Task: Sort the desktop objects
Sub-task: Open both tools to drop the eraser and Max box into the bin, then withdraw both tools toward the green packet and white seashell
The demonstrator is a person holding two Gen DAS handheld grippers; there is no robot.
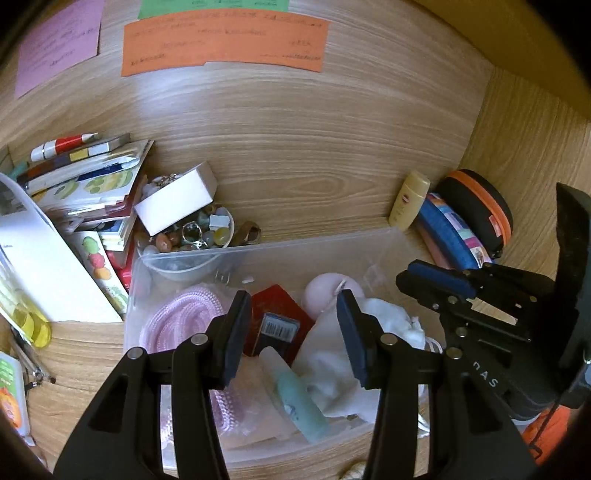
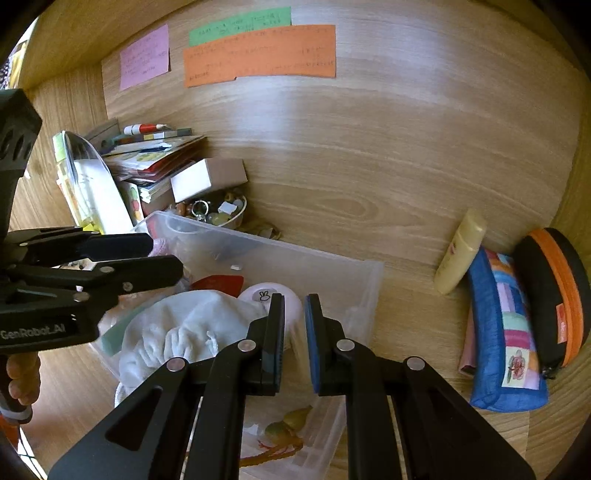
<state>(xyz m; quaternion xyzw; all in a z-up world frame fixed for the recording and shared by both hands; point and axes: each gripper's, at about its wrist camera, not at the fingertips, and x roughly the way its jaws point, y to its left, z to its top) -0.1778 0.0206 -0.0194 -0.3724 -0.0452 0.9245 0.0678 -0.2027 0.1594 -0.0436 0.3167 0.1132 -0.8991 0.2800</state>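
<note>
Two tongs hover over a clear bin [image 1: 369,240] at lower centre: left tongs [image 1: 293,334] spread, right tongs [image 2: 294,341] pressed together, empty.

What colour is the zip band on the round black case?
Orange zip band, clearest in the right wrist view.

Wood-grain worktop [image 1: 295,147] fills the view. At the far edge lie a pink sheet [image 1: 59,44], a green one [image 1: 214,7] and an orange one [image 1: 225,42] overlapping it. Left side, a stack of booklets [image 1: 85,184] beside a bowl of trinkets [image 1: 192,236]. Centre, a clear plastic bin [image 1: 258,254] sits touching that bowl. Right, a yellow bottle [image 1: 408,199], a blue pouch [image 1: 454,232] and a black-and-orange case [image 1: 476,206] bunched together.
</note>
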